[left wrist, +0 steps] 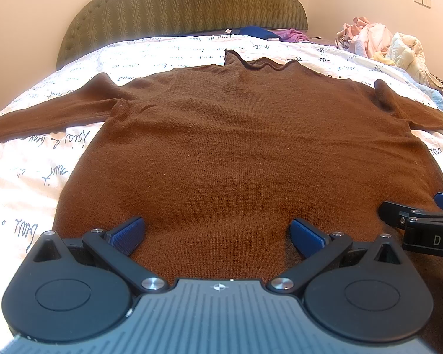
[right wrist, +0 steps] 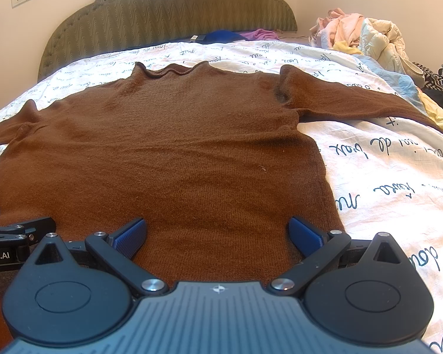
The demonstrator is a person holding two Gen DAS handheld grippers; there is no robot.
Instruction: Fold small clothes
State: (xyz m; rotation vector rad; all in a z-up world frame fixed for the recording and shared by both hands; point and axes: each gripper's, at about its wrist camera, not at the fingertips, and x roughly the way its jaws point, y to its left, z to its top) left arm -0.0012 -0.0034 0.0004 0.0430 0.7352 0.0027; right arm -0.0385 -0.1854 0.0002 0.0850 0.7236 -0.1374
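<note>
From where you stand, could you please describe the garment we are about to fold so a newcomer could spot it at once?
Look at the bed with the green headboard and the white cover printed with handwriting. Spread flat in its middle lies the brown sweater, collar toward the headboard, both sleeves stretched sideways. Unlike the crumpled pale clothes pile at the far right, it is dark, single and smoothed out.

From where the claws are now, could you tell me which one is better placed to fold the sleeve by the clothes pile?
Right claw: open, nearer that sleeve of the sweater.
</note>
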